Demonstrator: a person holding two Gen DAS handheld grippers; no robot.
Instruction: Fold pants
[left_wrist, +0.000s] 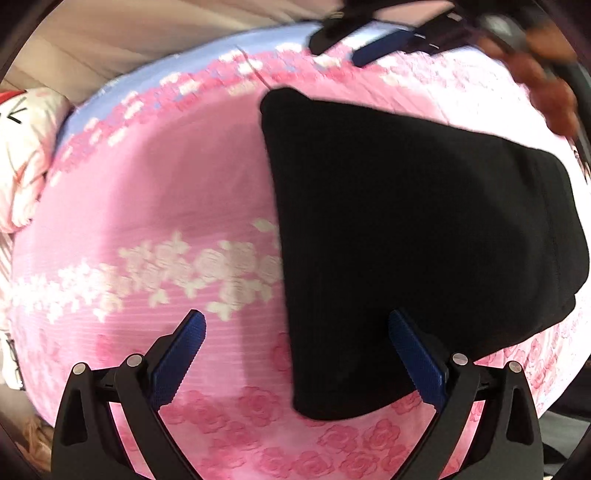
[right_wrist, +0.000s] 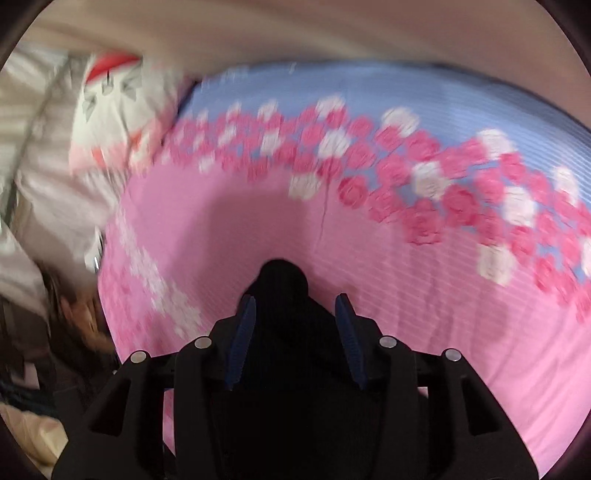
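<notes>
The black pants (left_wrist: 413, 236) lie folded into a compact block on the pink floral bedspread (left_wrist: 166, 192). My left gripper (left_wrist: 295, 325) is open above the block's near left corner, its right finger (left_wrist: 417, 354) over the cloth, and holds nothing. My right gripper (left_wrist: 362, 44) shows at the top of the left wrist view, beyond the far edge of the pants. In the right wrist view my right gripper (right_wrist: 295, 310) has its jaws partly apart with a black corner of the pants (right_wrist: 284, 280) between them; no squeeze shows.
A white pillow with a cartoon face (left_wrist: 22, 147) lies at the left edge of the bed. A blue band of the bedspread (right_wrist: 369, 88) runs along the far side by a beige wall. Clutter sits beside the bed on the left (right_wrist: 44, 332).
</notes>
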